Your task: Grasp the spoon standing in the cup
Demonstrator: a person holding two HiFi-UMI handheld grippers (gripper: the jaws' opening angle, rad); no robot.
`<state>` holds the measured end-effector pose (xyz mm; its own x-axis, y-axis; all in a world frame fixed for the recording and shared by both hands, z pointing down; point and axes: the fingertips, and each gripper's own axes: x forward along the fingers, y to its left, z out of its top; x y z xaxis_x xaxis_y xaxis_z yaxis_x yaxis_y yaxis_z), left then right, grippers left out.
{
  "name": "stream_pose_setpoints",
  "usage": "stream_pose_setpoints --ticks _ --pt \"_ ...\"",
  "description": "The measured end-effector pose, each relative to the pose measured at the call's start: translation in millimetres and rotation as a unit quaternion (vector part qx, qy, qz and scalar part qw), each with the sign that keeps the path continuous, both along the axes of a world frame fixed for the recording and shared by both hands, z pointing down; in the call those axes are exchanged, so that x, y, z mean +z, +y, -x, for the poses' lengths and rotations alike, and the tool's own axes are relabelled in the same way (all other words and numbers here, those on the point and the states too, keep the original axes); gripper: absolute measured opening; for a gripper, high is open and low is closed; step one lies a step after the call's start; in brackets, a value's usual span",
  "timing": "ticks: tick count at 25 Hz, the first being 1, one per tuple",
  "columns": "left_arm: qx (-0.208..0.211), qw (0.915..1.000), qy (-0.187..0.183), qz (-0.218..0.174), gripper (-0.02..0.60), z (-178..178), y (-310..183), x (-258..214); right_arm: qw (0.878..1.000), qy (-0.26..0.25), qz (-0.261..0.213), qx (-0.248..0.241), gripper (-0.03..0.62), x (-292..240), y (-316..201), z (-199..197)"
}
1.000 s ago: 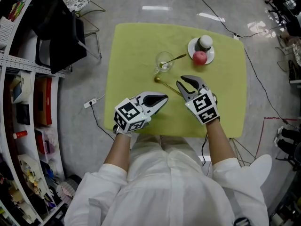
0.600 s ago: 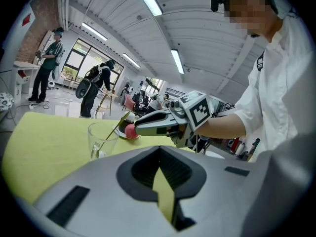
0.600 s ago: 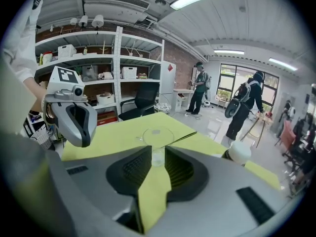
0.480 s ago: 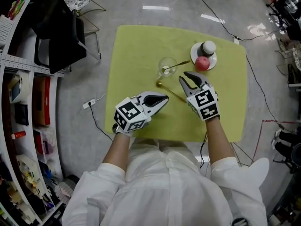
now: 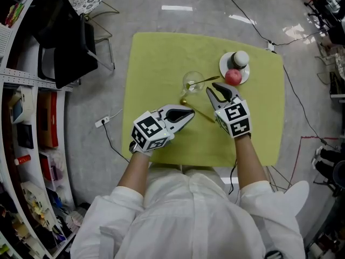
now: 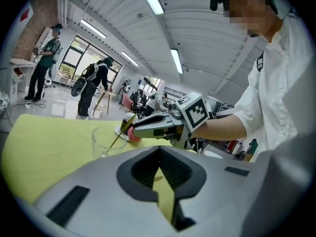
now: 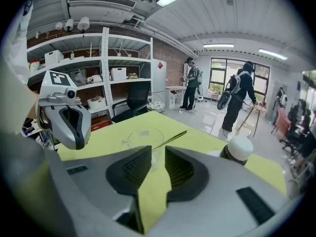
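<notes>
Presently both forearms reach forward from the white-sleeved torso over the yellow-green cloth-covered worktop [image 5: 156, 58]. Right tongs [image 5: 211, 87] point away from the person and slightly left, tips just beside the handle end of the slim metal spoon [image 5: 207, 80]. That spoon stands tilted in the clear glass cup [image 5: 192, 81], handle leaning out over the rim toward the right tongs. The right gripper view looks along parted jaws with nothing held; cup [image 7: 144, 142] and spoon handle [image 7: 170, 139] sit beyond the gap, apart from the pads.

Left tongs [image 5: 190, 113] lie low over the near half of the worktop, pointing to the person's right. Jaws meet at the tips, nothing between them; only a sliver of cloth shows behind the pads in the left gripper view [image 6: 159, 149]. Cannot tell if they rest on the cloth or hover.

A second, gold-coloured spoon [image 5: 197, 110] lies flat between the two tongs; its far handle end runs under the right tongs and is hidden.

Round white plate [image 5: 223, 63] beyond the right tongs carries a red apple [image 5: 233, 77] and a dark bottle with a white cap [image 5: 240, 58].

Hard to make out: the bowl of the spoon inside the glass. From the left gripper view the apple is mostly hidden behind the right tongs [image 6: 132, 128]
</notes>
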<state>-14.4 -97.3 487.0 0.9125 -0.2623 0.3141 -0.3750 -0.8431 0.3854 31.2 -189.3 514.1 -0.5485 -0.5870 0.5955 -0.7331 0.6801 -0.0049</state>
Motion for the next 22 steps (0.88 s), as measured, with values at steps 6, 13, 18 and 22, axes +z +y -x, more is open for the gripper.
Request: stream_pose_setpoints --ticks 6,13,18,22 --pt "0.01 0.9999 0.0 0.003 0.003 -0.9 -7.0 1.4 1.0 -0.009 0.01 0.011 0.084 3.8 -7.3 2.1" --pt "0.017 0.9998 0.0 0.006 0.003 -0.9 -9.1 2.4 0.999 -0.018 0.02 0.021 0.084 7.3 -11.3 2.1" --pt "0.019 0.9998 0.0 0.008 0.003 1.0 -12.0 3.6 0.999 -0.026 0.02 0.024 0.084 7.4 -16.8 4.1" --pt "0.02 0.9998 -0.001 0.01 0.003 -0.1 -14.5 4.8 0.999 -0.02 0.017 0.02 0.06 9.1 -18.7 3.2"
